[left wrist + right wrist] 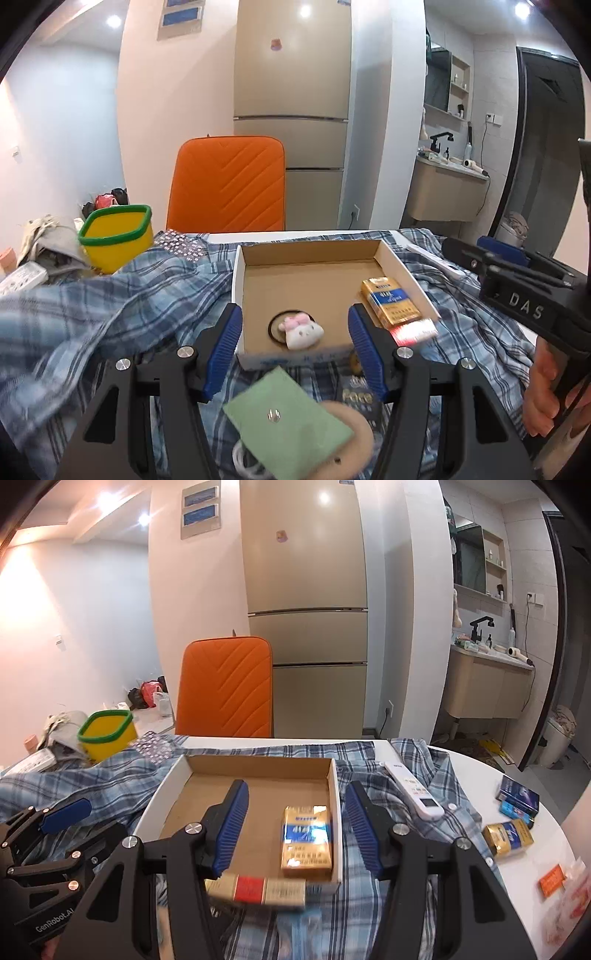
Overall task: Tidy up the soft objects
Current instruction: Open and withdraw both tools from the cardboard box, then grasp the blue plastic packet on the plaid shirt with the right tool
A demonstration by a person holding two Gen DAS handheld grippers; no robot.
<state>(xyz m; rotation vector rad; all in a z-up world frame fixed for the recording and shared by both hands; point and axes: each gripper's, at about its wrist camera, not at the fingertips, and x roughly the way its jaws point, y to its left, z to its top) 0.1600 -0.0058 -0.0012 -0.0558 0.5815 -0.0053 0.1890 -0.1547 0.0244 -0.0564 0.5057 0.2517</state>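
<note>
Left claw [293,345]: jaws half apart, nothing between the pads. Right claw [295,825]: jaws also part open, pads pressing on nothing; a blurred red-banded pack [258,888] shows just below its tips, free of the pads as far as I can tell.

Nearest under the left claw: green cloth [286,417] on a round pad, lying on the plaid shirt [110,302], long axis slanting from near left to far right.

Just ahead: open box [238,280] on the shirt. Plush [301,330] sits inside at the near wall, dead ahead between the left jaws, with a gold pack [388,301] to its right.

Judgement: left claw is nearer both soft items; cloth lies below and short of the tips, so the next move needs a drop back and down

Far: yellow bin [118,236], orange chair [227,184]
</note>
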